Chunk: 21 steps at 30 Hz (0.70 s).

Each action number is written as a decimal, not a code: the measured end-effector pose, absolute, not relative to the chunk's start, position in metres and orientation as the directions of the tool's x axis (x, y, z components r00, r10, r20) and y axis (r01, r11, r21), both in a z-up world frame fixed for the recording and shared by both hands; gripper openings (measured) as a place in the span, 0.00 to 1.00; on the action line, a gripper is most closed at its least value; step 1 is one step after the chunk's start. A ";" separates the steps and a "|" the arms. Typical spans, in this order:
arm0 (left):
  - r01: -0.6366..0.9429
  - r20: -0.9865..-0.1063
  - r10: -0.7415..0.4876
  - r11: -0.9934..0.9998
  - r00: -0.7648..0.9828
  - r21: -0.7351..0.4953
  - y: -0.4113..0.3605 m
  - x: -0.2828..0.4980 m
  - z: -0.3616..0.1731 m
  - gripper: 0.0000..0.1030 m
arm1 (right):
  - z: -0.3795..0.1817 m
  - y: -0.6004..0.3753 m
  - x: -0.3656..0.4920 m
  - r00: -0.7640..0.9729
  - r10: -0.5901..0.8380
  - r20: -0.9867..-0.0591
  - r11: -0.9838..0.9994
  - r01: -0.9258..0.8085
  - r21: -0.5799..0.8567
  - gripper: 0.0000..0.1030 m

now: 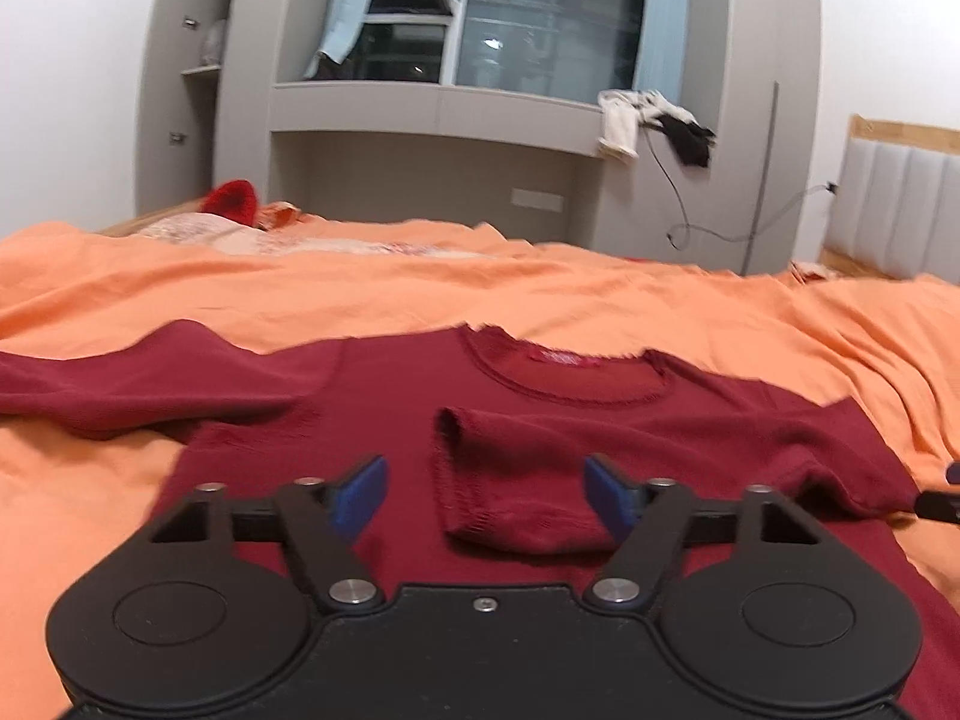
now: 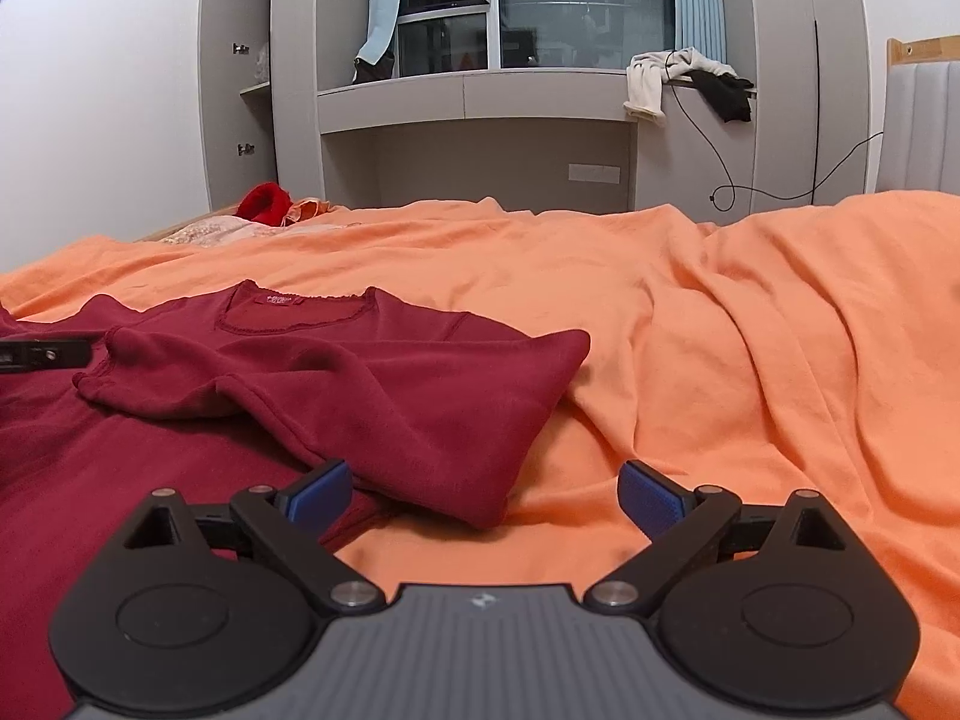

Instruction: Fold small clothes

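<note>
Our dark red knit top [image 1: 372, 414] lay flat on the orange bedsheet [image 2: 750, 330], right sleeve folded in. Both grippers [image 1: 483, 495] [image 2: 485, 495] gaped, empty; the left sleeve [image 1: 138, 378] wanted a flat, square fold next.

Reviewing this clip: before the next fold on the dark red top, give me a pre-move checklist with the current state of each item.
1. Left gripper free to grasp: ok, jaws open, nothing between them.
2. Right gripper free to grasp: ok, jaws open, nothing held.
3. Right sleeve folded in: ok, it lies across the chest of the red top, cuff in front of the left gripper.
4. Left sleeve folded in: not ok, it lies spread out on the orange sheet.
5. Folded side edge lying flat: not ok, it humps up with a loose ridge.
6. Hem of the top: cannot tell, hidden below both grippers.
</note>
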State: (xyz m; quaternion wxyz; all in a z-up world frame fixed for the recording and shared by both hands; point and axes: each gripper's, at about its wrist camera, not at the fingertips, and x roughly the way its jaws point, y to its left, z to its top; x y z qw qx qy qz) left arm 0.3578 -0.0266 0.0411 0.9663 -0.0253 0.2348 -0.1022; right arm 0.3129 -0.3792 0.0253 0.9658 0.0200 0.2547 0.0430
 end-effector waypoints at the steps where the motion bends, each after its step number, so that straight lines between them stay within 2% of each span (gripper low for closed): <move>1: 0.194 -0.455 -0.216 0.976 0.864 -0.094 -0.029 0.358 0.039 0.49 | 0.024 -0.379 0.313 0.865 0.094 -0.493 0.995 -0.074 0.061 0.95; 3: 0.207 -0.475 -0.224 0.974 0.851 -0.088 -0.033 0.360 0.036 0.38 | 0.022 -0.379 0.313 0.862 0.096 -0.497 0.995 -0.077 0.058 0.95; 4: 0.208 -0.484 -0.224 0.974 0.846 -0.088 -0.034 0.361 0.034 0.37 | 0.022 -0.379 0.313 0.861 0.097 -0.499 0.995 -0.079 0.056 0.95; 13: 0.158 -0.556 -0.217 0.976 0.803 -0.153 -0.025 0.377 0.025 0.36 | 0.019 -0.375 0.312 0.862 0.085 -0.500 0.996 -0.090 0.014 0.96; 14: 0.157 -0.555 -0.218 0.975 0.803 -0.155 -0.025 0.377 0.025 0.33 | 0.018 -0.375 0.312 0.861 0.082 -0.502 0.996 -0.090 0.010 0.97; 16: 0.160 -0.548 -0.219 0.975 0.807 -0.154 -0.025 0.375 0.025 0.12 | 0.017 -0.375 0.312 0.859 0.081 -0.506 0.996 -0.091 0.004 0.97; 21: 0.138 -0.530 -0.202 0.978 0.823 -0.158 -0.024 0.365 0.030 0.10 | 0.016 -0.377 0.312 0.857 0.082 -0.508 0.996 -0.093 0.004 0.97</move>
